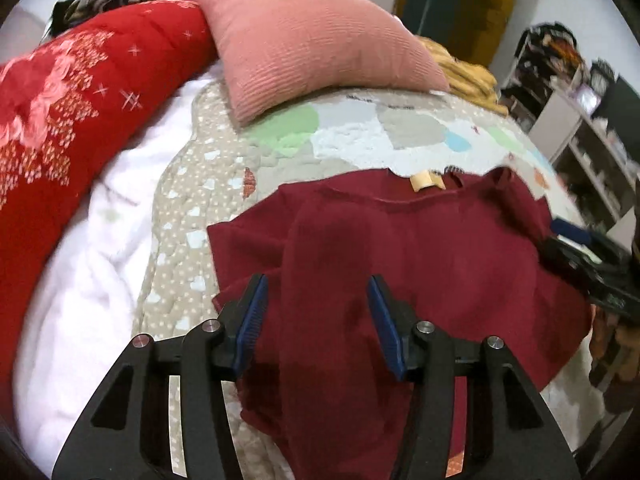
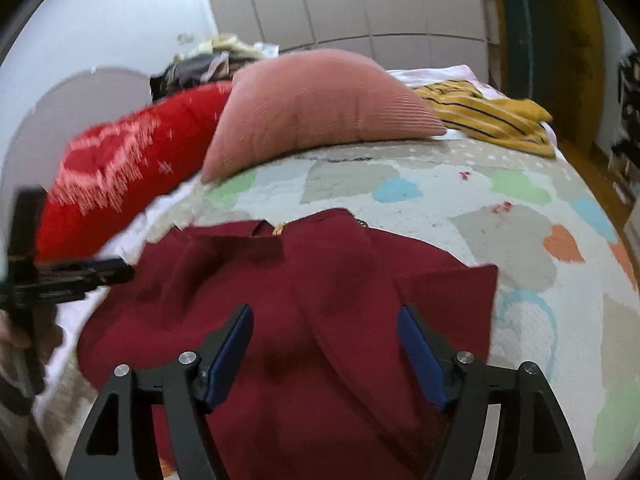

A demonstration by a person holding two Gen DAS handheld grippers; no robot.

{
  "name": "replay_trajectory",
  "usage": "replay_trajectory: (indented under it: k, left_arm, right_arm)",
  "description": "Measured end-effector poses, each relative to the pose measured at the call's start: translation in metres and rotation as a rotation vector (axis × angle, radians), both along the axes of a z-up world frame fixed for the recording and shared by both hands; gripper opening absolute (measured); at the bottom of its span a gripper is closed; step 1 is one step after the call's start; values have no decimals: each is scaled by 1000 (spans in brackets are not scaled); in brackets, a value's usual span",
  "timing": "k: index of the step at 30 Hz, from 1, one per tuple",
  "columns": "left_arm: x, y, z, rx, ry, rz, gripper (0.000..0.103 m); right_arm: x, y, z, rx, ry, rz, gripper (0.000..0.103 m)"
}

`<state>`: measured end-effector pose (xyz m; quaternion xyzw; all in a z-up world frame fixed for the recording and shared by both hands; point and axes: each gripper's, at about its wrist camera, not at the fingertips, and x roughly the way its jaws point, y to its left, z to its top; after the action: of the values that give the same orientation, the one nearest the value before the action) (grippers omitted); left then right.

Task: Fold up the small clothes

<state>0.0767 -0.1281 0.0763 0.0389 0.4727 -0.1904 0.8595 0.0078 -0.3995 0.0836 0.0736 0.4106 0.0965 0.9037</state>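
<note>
A dark red shirt (image 1: pixel 420 248) lies on the patterned bedspread (image 1: pixel 360 136), collar and tan label (image 1: pixel 426 181) at the far side. A fold of its cloth runs toward me between the fingers. My left gripper (image 1: pixel 318 284) is open above the shirt's left part, jaws wide, nothing held. The right gripper's body (image 1: pixel 592 264) shows at the right edge. In the right wrist view the shirt (image 2: pixel 320 300) fills the near middle. My right gripper (image 2: pixel 326 314) is open over it, empty. The left gripper's body (image 2: pixel 72 276) shows at the left.
A pink pillow (image 1: pixel 312 48) and a red floral quilt (image 1: pixel 80 100) lie at the bed's far side. A yellow striped garment (image 2: pixel 488 116) lies at the far right. White bedding (image 1: pixel 92 264) is to the left. Shelves (image 1: pixel 580 140) stand right of the bed.
</note>
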Motion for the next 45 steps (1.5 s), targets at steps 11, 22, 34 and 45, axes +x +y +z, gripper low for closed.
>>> replay_trajectory:
  k: [11, 22, 34, 45]
  left_arm:
    - [4, 13, -10, 62, 6, 67, 51]
    - [-56, 71, -20, -37, 27, 285, 51]
    - [-53, 94, -34, -161, 49, 272, 52]
    - [-60, 107, -17, -166, -74, 334, 52]
  right_arm:
    - [56, -76, -23, -36, 60, -293, 11]
    - [44, 20, 34, 140, -14, 34, 48]
    - [121, 171, -29, -77, 63, 398, 14]
    - [145, 193, -11, -73, -45, 291, 6]
